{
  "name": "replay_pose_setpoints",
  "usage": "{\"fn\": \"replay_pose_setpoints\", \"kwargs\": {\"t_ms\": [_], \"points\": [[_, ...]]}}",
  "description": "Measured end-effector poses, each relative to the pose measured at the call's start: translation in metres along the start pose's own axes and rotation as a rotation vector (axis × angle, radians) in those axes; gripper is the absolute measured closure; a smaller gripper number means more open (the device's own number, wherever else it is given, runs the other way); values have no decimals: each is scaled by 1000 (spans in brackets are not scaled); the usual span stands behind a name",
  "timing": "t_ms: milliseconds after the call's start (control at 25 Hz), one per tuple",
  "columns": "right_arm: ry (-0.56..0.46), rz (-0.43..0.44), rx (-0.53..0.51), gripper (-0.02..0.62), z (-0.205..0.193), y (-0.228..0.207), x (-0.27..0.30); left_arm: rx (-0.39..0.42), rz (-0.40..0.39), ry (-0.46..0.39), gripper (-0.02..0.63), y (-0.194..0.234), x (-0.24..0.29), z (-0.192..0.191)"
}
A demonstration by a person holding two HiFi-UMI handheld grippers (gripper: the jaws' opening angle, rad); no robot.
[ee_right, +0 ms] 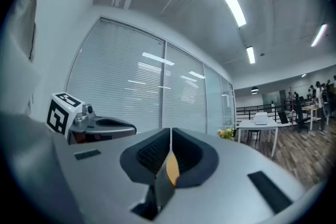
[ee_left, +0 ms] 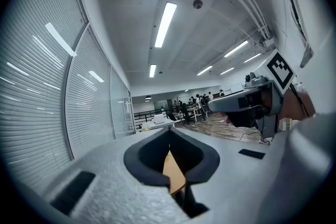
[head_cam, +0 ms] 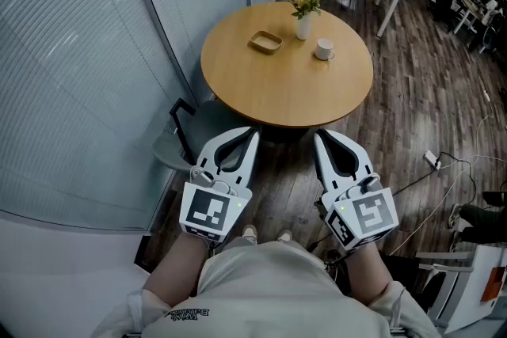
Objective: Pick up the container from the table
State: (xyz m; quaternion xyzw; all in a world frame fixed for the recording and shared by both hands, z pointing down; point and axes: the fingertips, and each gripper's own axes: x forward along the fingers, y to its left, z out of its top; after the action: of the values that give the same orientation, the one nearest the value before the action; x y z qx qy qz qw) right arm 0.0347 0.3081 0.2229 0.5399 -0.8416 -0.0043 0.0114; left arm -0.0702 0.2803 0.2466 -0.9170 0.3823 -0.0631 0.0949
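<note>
Nearest: left gripper (head_cam: 253, 132), jaws together tip to tip, nothing between them. Right gripper (head_cam: 318, 136) likewise, empty. Both hang short of the round table (head_cam: 285, 95). The container (head_cam: 265, 42), shallow and apparently empty, sits on the tabletop at 12 o'clock from the left gripper, well apart, long axis roughly crosswise. The left is judged nearer. The vase (head_cam: 303, 28) holds flowers; the cup (head_cam: 323, 50) contents are indiscernible.

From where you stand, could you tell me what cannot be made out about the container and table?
Container: head view only, too small to show any contents.
Cup: inside too small to see.
Table: both gripper views show only a tan sliver between shut jaws.
Chair: partly hidden under the table.
</note>
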Motion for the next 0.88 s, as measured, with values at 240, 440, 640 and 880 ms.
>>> {"fn": "replay_pose_setpoints", "kwargs": {"t_ms": [240, 440, 640, 880], "points": [[-8, -3, 13, 561, -3, -11, 3, -8, 5, -3, 586, -1, 10, 0], [-9, 2, 20, 561, -5, -21, 2, 7, 19, 8, 586, -4, 16, -1], [-11, 8, 26, 561, -5, -34, -3, -39, 30, 12, 586, -14, 25, 6], [-10, 45, 20, 561, -12, -46, -7, -24, 44, 17, 586, -24, 35, 1]]}}
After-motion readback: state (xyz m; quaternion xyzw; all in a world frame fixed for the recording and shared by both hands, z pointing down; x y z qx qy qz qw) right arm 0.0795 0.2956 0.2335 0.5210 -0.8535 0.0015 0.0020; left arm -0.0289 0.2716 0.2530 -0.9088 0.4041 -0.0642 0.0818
